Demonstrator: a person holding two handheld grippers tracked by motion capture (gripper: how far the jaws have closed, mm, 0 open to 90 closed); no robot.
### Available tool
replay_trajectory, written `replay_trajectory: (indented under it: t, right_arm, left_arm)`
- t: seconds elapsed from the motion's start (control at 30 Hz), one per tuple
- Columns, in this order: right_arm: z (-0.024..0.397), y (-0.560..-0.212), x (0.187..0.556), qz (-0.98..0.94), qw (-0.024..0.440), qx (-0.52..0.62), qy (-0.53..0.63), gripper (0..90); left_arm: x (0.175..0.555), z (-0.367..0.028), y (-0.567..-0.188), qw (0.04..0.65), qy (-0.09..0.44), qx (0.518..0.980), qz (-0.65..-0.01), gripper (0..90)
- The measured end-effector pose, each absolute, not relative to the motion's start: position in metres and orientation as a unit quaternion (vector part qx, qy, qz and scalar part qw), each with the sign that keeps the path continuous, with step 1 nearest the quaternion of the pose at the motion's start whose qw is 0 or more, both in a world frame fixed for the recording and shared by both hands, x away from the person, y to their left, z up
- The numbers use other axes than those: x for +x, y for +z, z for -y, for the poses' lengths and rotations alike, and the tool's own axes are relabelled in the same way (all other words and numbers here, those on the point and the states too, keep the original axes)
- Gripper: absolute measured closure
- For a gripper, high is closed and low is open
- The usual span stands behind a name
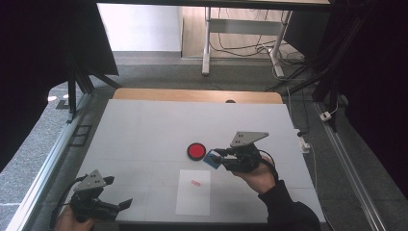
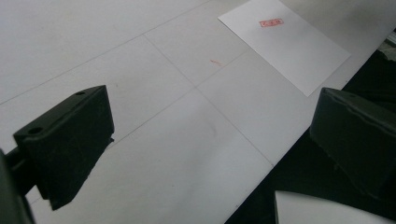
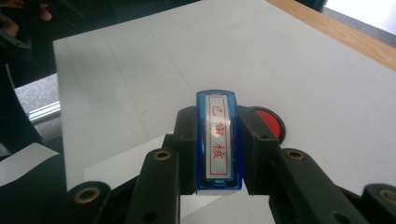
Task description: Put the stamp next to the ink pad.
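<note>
Right gripper: held in the person's right hand right of the table's centre, jaws pointing toward 9 o'clock in the high view. Clenched on a blue stamp; in the right gripper view the two black jaws press on the stamp's long sides, its white label with red characters facing the camera.

Blue stamp, place: clear of the table surface, just beside the red ink pad, at the pad's 4 o'clock in the high view. In the right gripper view the pad shows partly behind the jaw at 3 o'clock of the stamp.

White sheet of paper: flat on the white table, at 6 o'clock of the ink pad, with a small red stamp mark near its far end.

Left gripper: at the table's near left corner, well apart from the sheet. Jaws stand wide apart with nothing between them; released.
</note>
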State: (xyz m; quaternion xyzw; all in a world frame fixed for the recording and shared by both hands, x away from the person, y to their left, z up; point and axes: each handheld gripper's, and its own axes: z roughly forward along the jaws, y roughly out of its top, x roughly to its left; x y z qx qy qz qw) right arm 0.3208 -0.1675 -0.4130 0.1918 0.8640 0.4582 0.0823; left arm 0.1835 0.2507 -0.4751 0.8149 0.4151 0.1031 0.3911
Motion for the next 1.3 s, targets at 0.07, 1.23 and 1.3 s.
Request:
replay_trajectory:
  t: [0.07, 1.23, 1.3]
  right_arm:
    - [0.171, -0.414, 0.322, -0.862, 0.086, 0.198, 0.458, 70.8]
    - [0.234, -0.434, 0.356, -0.855, 0.168, 0.302, 0.386, 70.8]
    - [0.237, -0.436, 0.358, -0.854, 0.174, 0.307, 0.381, 70.8]
  left_arm:
    - [0.184, -0.251, -0.475, 0.393, 0.102, 0.814, -0.416, 0.0]
    - [0.184, -0.251, -0.475, 0.39, 0.101, 0.815, -0.416, 0.3]
    - [0.184, -0.251, -0.475, 0.39, 0.1, 0.816, -0.415, 0.3]
